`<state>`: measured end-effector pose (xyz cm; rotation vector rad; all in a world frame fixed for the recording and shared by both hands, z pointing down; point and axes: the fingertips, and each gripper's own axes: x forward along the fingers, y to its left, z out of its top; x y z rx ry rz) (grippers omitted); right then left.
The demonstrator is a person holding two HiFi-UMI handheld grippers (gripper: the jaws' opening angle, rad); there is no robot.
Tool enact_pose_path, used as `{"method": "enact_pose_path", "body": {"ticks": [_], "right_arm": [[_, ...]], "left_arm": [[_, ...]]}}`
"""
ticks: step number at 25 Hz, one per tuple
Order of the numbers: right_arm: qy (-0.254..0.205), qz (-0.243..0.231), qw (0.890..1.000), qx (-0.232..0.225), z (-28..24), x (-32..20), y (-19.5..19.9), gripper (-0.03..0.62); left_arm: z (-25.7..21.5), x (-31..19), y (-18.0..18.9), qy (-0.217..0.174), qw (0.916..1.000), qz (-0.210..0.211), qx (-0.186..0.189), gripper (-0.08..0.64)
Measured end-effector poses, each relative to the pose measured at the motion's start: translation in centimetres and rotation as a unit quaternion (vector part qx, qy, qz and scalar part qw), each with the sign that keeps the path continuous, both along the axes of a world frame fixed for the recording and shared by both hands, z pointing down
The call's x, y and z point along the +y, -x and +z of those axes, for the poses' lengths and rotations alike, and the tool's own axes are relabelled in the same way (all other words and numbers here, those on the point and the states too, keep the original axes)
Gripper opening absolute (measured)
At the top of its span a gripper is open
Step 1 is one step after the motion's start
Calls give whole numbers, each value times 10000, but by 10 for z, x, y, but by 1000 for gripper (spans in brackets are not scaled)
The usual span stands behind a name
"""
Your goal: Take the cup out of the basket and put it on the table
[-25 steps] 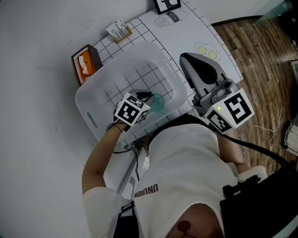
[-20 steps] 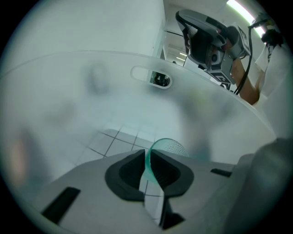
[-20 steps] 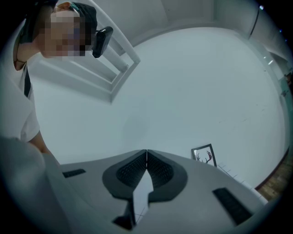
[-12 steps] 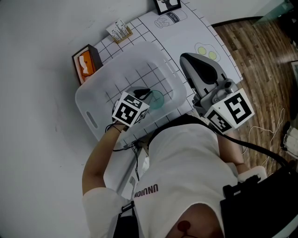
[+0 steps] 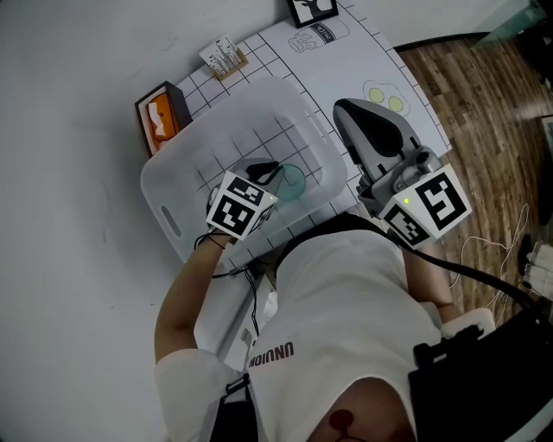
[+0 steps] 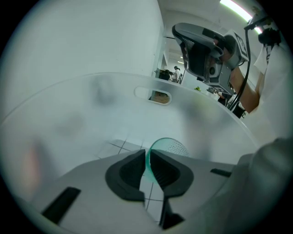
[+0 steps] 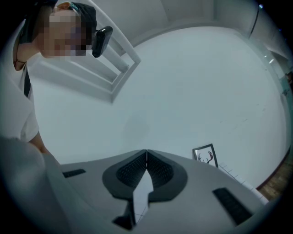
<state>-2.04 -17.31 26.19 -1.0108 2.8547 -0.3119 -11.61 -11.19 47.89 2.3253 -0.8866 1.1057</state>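
We see only the upper part of the cup [image 6: 170,146]; lower down it drops behind the left gripper's [image 6: 148,157] fingers [image 6: 128,171], which pinch its rim. Past the fingertips, the frosted basket [image 6: 91,105] wall blurs everything behind it.

A plain white wall [image 5: 69,104] runs along the far edge of the white gridded desk [image 5: 346,52]. Dark wood-plank floor [image 5: 484,95] lies past its right edge. A strip light [image 6: 236,9] glows overhead.

Teal see-thru cup [image 5: 292,183] is inside basket [image 5: 162,200], approx 4 o'clock of centre, rim pinched by left gripper [image 6: 148,160]. Basket: frosted white plastic tub on gridded table [image 5: 346,52].
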Motion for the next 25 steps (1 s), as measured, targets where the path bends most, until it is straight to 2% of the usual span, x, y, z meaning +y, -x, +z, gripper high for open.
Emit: {"method": "enact_pose_path", "body": {"ticks": [25], "right_arm": [[-24,-78,10000,32,-1,2,2,20]], "left_arm": [[-34,-8,-1,-493,9986,-170,49,38]]}}
